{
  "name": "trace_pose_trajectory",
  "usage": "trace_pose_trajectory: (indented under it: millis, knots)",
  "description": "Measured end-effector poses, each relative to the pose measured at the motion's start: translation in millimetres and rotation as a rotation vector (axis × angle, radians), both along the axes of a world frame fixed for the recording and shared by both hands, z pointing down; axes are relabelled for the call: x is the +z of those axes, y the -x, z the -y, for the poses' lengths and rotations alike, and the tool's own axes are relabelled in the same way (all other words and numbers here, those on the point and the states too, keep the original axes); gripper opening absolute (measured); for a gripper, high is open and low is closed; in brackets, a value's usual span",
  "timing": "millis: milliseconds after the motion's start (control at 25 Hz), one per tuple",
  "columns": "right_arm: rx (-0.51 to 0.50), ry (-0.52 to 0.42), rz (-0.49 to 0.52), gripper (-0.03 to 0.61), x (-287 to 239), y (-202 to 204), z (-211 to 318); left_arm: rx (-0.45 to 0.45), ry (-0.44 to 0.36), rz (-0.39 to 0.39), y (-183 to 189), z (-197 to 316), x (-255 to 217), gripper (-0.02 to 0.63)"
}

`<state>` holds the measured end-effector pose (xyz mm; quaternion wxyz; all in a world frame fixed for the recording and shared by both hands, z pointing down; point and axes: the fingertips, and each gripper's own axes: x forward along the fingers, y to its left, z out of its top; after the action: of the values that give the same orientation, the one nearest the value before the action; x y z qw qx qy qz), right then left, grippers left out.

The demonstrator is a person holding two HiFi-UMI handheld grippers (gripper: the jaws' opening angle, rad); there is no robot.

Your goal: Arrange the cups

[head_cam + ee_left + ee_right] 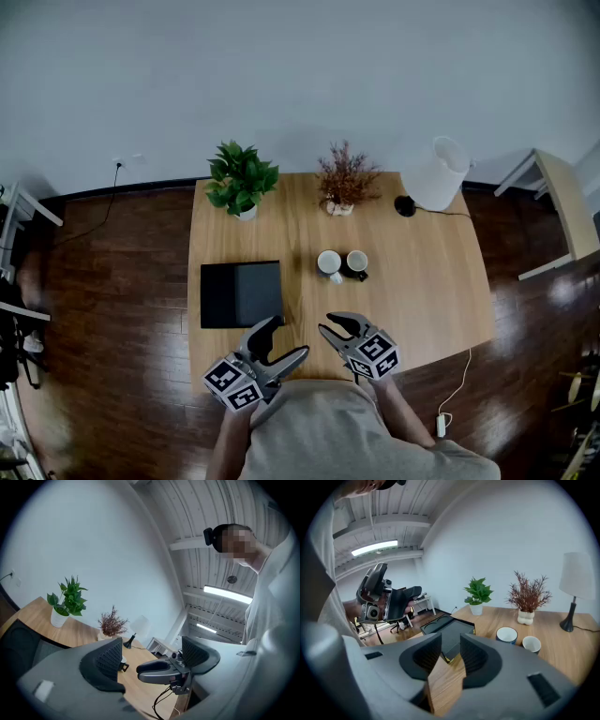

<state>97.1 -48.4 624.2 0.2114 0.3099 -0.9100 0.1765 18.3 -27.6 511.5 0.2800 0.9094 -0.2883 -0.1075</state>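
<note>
Two cups with white insides stand side by side mid-table, the left cup (329,263) and the right cup (356,262). The right gripper view shows them at right as a blue-walled cup (506,634) and a white cup (531,644). Both grippers hover over the table's near edge, apart from the cups. My left gripper (284,339) (152,656) is open and empty. My right gripper (337,325) (450,656) is also open, with only the table top showing in the gap between its jaws. In the left gripper view a cup (123,660) peeks out behind one jaw.
A black tray (241,293) (447,630) lies at the table's left. A potted green plant (240,180), a vase of dried twigs (345,183) and a white lamp (436,173) stand along the far edge. A cable hangs off the near right corner.
</note>
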Motion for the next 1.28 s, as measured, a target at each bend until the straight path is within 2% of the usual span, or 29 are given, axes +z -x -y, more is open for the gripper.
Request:
trace_pose_trajectory:
  millis: [520, 600, 720, 1000, 1280]
  knots:
    - [0.029, 0.020, -0.039, 0.150, 23, -14, 13, -0.032, 0.022, 0.016, 8, 5, 6, 0.385]
    - [0.047, 0.018, -0.063, 0.198, 29, -18, 16, -0.038, 0.027, 0.017, 9, 5, 8, 0.390]
    - [0.071, 0.025, -0.090, 0.201, 40, -27, 20, -0.045, 0.035, 0.023, 10, 5, 11, 0.419]
    - [0.118, 0.064, -0.274, 0.212, 98, -65, 57, -0.053, 0.038, 0.027, 14, 4, 12, 0.420]
    - [0.127, 0.133, -0.392, 0.210, 144, -79, 113, -0.050, 0.051, 0.038, 15, -1, 17, 0.420]
